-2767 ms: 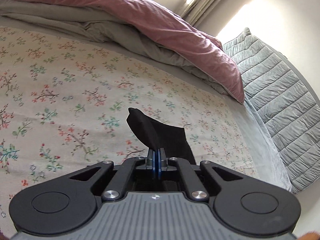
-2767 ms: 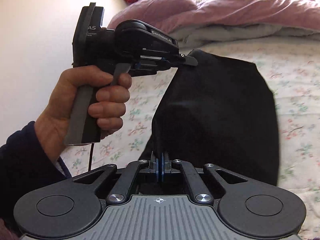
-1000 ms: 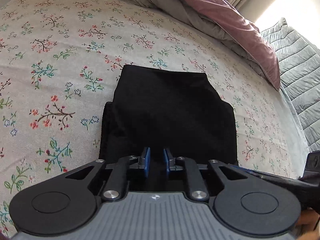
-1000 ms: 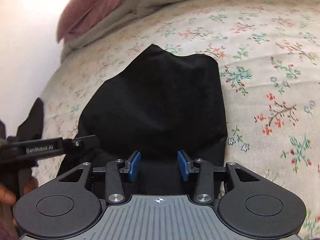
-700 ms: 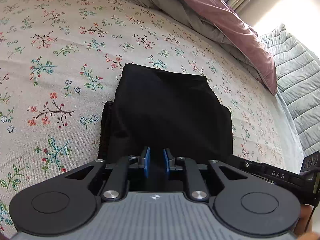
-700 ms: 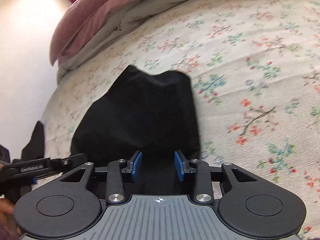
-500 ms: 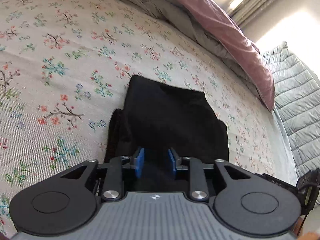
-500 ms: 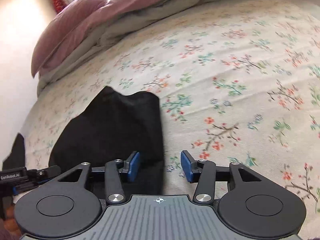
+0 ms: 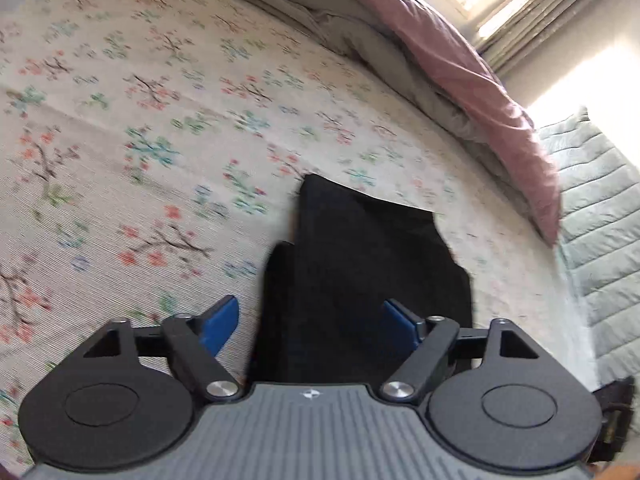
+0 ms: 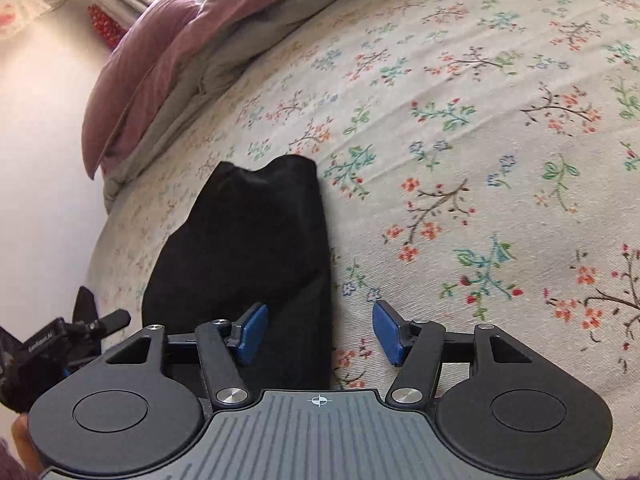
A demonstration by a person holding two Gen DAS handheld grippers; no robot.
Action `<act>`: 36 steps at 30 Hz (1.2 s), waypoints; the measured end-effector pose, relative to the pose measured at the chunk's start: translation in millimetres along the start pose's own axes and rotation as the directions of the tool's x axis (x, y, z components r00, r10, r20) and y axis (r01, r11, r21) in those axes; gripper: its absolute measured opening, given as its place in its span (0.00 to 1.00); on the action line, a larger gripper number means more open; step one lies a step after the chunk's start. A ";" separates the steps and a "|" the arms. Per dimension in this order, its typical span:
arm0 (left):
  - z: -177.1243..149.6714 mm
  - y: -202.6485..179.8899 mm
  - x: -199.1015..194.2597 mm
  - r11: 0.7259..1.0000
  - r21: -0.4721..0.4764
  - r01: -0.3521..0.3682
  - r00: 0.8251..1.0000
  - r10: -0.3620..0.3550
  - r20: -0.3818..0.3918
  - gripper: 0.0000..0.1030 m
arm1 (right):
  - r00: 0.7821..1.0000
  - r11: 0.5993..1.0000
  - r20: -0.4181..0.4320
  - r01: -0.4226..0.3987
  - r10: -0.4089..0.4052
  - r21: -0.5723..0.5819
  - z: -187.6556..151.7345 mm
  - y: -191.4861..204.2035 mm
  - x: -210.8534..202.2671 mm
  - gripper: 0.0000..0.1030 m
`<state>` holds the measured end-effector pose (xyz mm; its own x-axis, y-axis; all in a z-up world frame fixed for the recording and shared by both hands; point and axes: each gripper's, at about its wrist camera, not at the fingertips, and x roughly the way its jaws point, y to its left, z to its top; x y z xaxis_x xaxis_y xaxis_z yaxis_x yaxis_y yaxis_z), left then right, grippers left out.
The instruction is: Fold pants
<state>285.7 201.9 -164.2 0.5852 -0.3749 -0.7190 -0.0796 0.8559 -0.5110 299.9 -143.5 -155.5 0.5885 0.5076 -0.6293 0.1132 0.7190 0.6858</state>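
Note:
The black pants (image 9: 368, 264) lie folded in a compact bundle on the floral bedsheet (image 9: 120, 128). My left gripper (image 9: 310, 320) is wide open and empty, just above the bundle's near edge. In the right wrist view the pants (image 10: 248, 248) lie left of centre. My right gripper (image 10: 320, 334) is wide open and empty, over the bundle's right edge. The left gripper's body (image 10: 60, 344) shows at the far left of that view.
A pink duvet (image 9: 460, 64) over a grey blanket (image 9: 360, 28) is bunched along the far side of the bed. A quilted grey headboard (image 9: 600, 220) stands at the right. The sheet (image 10: 500, 160) spreads out right of the pants.
Both grippers let go of the pants, which now lie folded on the bed. Both sets of jaws have opened wide, and both grippers have drawn back and tilted a little away.

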 end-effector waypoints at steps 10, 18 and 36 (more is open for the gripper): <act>-9.6 -12.0 29.7 0.999 0.051 0.010 0.998 -0.008 -0.054 0.82 | 1.000 0.996 -0.004 0.019 -0.020 -0.083 -0.3 18.2 18.3 0.34; -3.2 -16.5 22.4 0.999 0.035 0.032 0.999 -0.033 0.036 0.40 | 0.994 0.979 0.071 0.094 -0.083 -0.182 3.7 37.9 11.7 0.09; 23.7 -63.3 79.3 0.990 0.140 0.016 0.994 -0.031 0.105 0.49 | 0.948 0.963 0.252 0.233 -0.194 -0.134 69.5 17.8 46.1 0.08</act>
<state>356.2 126.5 -177.7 0.6688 -0.3614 -0.6496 0.0436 0.8914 -0.4510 384.7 -140.4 -146.9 0.7376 0.2217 -0.6378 0.1392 0.8743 0.4649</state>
